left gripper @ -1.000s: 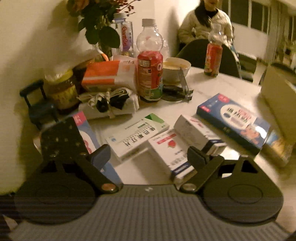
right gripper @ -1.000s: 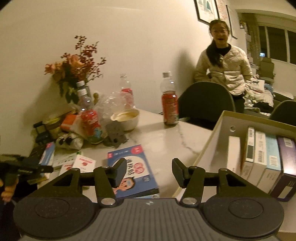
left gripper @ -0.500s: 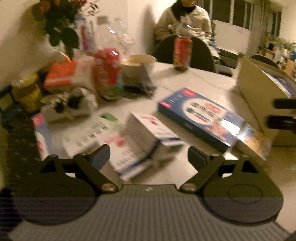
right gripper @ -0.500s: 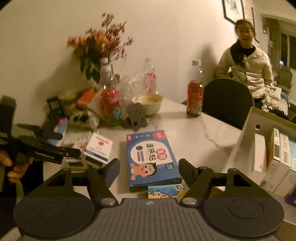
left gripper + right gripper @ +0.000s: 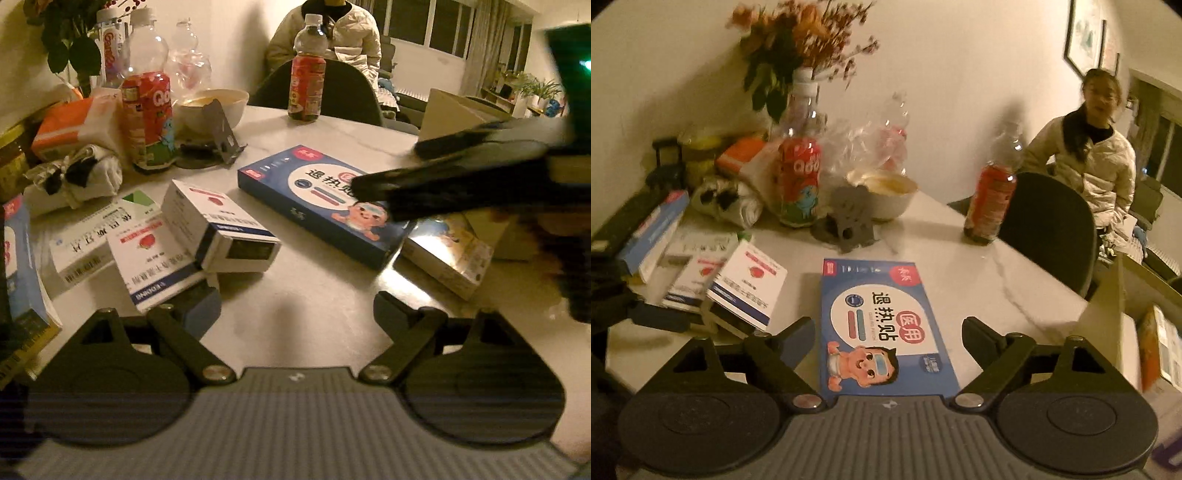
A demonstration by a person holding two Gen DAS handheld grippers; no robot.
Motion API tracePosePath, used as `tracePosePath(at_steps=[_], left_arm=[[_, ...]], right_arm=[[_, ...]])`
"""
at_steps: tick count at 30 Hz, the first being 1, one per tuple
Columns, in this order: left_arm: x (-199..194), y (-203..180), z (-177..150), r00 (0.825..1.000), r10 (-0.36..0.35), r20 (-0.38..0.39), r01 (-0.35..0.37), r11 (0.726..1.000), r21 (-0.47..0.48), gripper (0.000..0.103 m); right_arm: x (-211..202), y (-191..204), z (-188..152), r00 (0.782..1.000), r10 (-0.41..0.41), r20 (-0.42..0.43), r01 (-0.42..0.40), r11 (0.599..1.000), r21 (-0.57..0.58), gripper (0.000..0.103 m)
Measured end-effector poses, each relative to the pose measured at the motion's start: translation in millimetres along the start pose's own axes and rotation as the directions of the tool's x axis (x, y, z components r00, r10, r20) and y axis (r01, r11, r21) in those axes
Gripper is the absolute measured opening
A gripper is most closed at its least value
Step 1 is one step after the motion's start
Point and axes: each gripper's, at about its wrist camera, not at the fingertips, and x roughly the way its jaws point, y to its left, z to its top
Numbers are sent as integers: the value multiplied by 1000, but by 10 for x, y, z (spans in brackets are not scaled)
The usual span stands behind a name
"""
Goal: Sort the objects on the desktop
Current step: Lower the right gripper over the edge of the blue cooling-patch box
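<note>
A flat blue box [image 5: 882,321] with a cartoon child lies on the white table, straight ahead of my open right gripper [image 5: 888,334], its near end between the fingers. In the left wrist view the same blue box [image 5: 317,199] lies mid-table, with my right gripper [image 5: 384,188] hovering over its right end. My left gripper [image 5: 297,310] is open above bare table. Left of it lie several white medicine boxes: one tipped up [image 5: 218,229] on a red-marked one [image 5: 151,258], beside a green-marked one [image 5: 96,232]. A small shiny box [image 5: 447,251] sits right of the blue box.
A cardboard storage box [image 5: 1108,332] holding packets stands at the right. Bottles [image 5: 147,114], a bowl [image 5: 212,109], a grey stand [image 5: 223,133], tissue packs [image 5: 74,122] and flowers crowd the table's back left. A person [image 5: 1097,158] sits behind a dark chair [image 5: 1052,225]. Another bottle [image 5: 306,77] stands nearby.
Both grippers swung toward the blue box. The right gripper came down closer over it and now shows in the left wrist view. Both stay open.
</note>
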Motion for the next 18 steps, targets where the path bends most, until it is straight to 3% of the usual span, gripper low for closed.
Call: tracePosePath(at_steps=[7, 15, 18], left_arm=[[51, -1, -39, 999, -33, -8, 33, 999, -7, 91], [172, -12, -5, 993, -113, -10, 113, 993, -18, 88], [239, -22, 24, 990, -140, -13, 140, 990, -15, 86]], right_arm=[[428, -242, -13, 992, 68, -104, -49, 982, 180, 89], [757, -509, -95, 975, 149, -168, -76, 924, 374, 93], [750, -510, -127, 971, 168, -169, -93, 920, 380, 91]])
